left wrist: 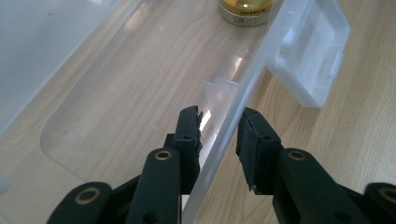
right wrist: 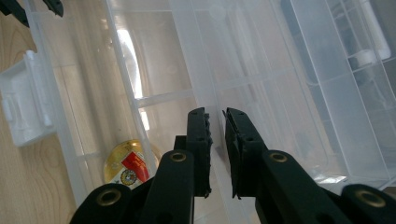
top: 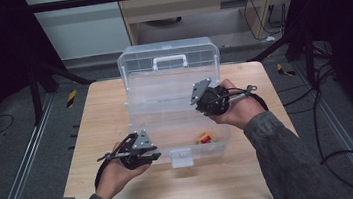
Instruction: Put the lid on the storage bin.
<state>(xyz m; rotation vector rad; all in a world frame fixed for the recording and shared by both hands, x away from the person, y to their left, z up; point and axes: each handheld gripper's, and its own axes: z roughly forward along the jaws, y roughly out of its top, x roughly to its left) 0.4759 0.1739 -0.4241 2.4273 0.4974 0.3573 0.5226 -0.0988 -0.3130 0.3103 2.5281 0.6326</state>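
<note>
A clear plastic toolbox stands open on the wooden table, its lid upright at the back. My left gripper straddles the box's front wall, one jaw inside and one outside, closed on it. Over the box's right half, my right gripper is pinched on the thin edge of the clear inner tray. A small round yellow-and-red tin lies on the box floor near the front wall.
The white front latch hangs outside the front wall. A white handle sits on the lid. Bare tabletop lies left and in front of the box. Cables trail on the floor to the right.
</note>
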